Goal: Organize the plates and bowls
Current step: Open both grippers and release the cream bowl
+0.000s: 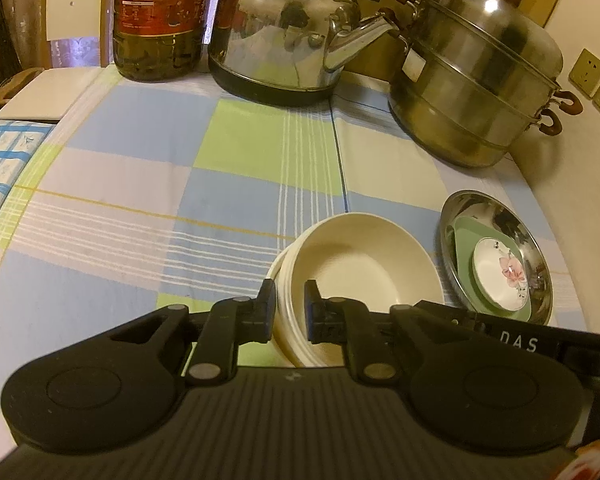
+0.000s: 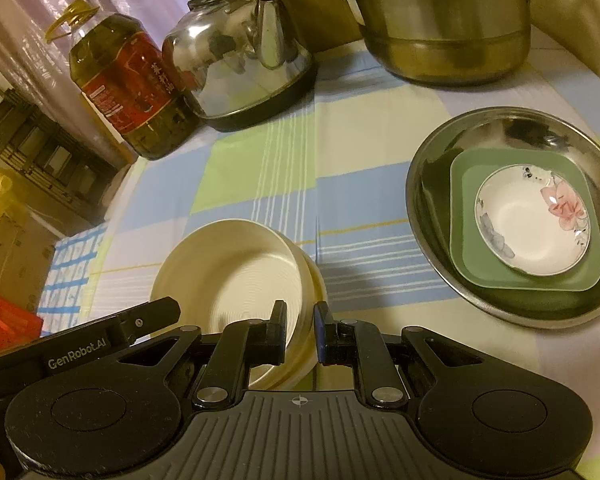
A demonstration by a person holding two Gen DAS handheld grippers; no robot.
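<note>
With both grippers clamped on opposite sides of one rim, the left gripper (image 1: 288, 312) and right gripper (image 2: 300, 332) each pinched the cream bowl stack (image 2: 236, 280) directly between their fingers. Uneven pulling could probably have split or tipped the nested bowls onto the checked cloth (image 1: 140, 200). Ahead and to the right, the steel basin (image 2: 428, 184) held a green square plate (image 2: 480, 272) with a floral bowl (image 2: 532, 220) on it. Farthest stood the kettle (image 1: 280, 40) and steamer pot (image 1: 480, 92).

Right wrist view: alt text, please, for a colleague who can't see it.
The right claw grips the rim of a stack of cream bowls on a checked tablecloth. To the right, a steel basin holds a green plate and a floral bowl.
</note>
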